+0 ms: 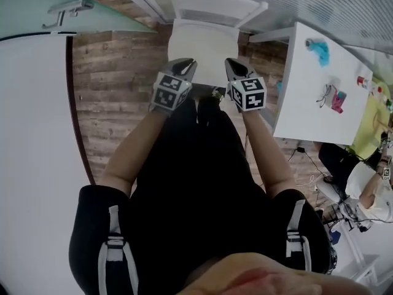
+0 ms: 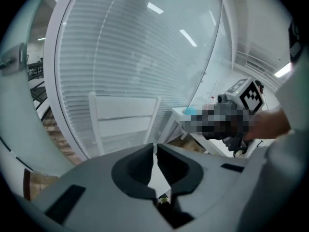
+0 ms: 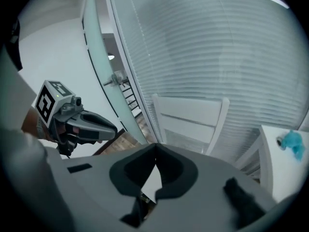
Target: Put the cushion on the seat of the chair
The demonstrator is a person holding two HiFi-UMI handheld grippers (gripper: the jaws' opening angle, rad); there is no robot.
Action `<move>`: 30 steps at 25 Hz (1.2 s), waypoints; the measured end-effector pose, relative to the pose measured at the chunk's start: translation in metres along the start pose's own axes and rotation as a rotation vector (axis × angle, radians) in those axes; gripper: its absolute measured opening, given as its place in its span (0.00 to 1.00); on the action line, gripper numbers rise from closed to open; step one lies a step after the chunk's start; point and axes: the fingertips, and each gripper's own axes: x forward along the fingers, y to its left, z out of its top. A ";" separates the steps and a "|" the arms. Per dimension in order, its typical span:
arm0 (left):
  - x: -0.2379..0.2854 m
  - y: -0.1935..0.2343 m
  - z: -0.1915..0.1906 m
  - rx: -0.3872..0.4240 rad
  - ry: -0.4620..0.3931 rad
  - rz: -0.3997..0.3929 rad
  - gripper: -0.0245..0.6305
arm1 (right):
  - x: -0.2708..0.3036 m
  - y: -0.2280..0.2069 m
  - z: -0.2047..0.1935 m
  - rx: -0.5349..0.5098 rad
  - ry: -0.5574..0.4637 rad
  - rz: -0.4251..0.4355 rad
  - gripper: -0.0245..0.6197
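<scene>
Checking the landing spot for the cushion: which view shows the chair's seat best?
The head view: the white seat is seen from above, only its near edge hidden behind the left tool and right tool. Both gripper views show the chair's backrest over the tool bodies, hardly any seat.

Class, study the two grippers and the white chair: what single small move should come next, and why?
Probably open both sets of jaws. The left gripper and right gripper hover side by side at the chair seat, jaws shut on nothing I can make out. No separate cushion shows, so they cannot take one yet.
</scene>
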 end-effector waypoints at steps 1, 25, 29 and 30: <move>-0.010 -0.007 0.012 0.006 -0.026 -0.004 0.08 | -0.012 0.007 0.011 -0.015 -0.021 0.009 0.06; -0.198 -0.103 0.196 0.281 -0.584 -0.051 0.05 | -0.207 0.117 0.197 -0.278 -0.590 0.120 0.06; -0.205 -0.105 0.205 0.294 -0.633 -0.052 0.05 | -0.215 0.121 0.205 -0.298 -0.625 0.117 0.06; -0.206 -0.104 0.206 0.287 -0.645 -0.051 0.05 | -0.216 0.122 0.206 -0.302 -0.631 0.115 0.06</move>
